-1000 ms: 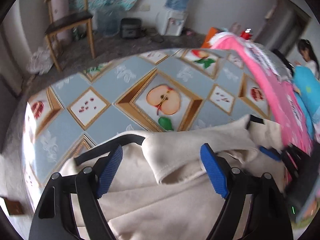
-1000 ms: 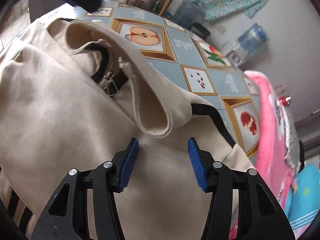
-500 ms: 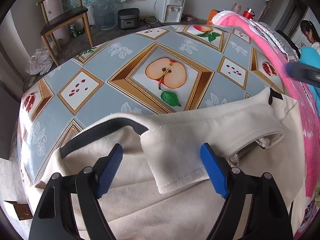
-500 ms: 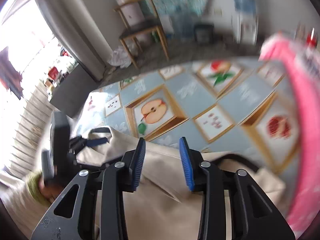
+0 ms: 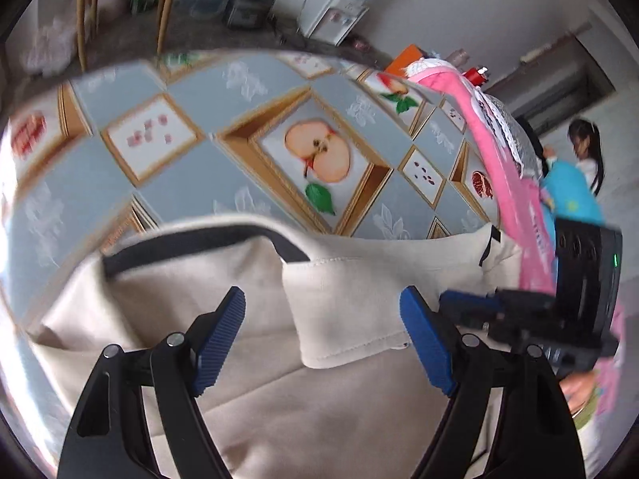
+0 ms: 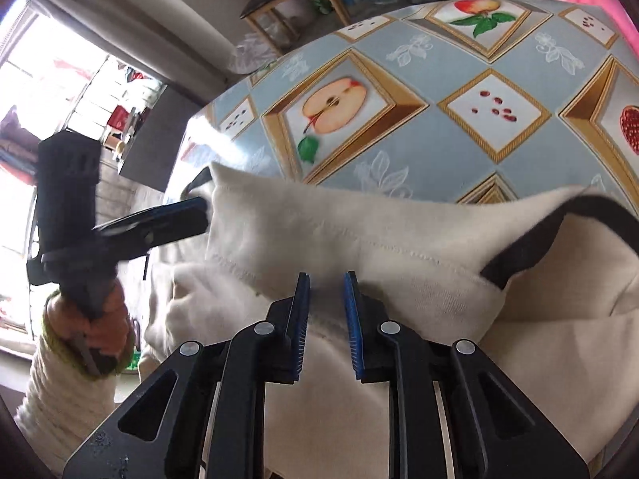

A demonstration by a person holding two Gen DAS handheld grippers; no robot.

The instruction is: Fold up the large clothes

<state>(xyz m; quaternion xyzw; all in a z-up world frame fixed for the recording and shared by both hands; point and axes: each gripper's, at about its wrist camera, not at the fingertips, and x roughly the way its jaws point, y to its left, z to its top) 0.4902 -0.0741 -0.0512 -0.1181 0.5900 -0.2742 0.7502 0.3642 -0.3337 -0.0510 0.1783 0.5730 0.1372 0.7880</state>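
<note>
Cream jacket (image 5: 351,395), black-trimmed, collar folded; left claw (image 5: 323,331) wide; right claw (image 6: 326,311) narrowing, seemingly ungripped.

jacket (image 5: 359,391) on table (image 5: 223,183) | chair (image 5: 120,4) behind table | blanket (image 5: 507,167) right

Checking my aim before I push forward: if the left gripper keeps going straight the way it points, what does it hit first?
Most likely the cream jacket's collar, lying between the open left gripper fingers; depth is unclear.
</note>
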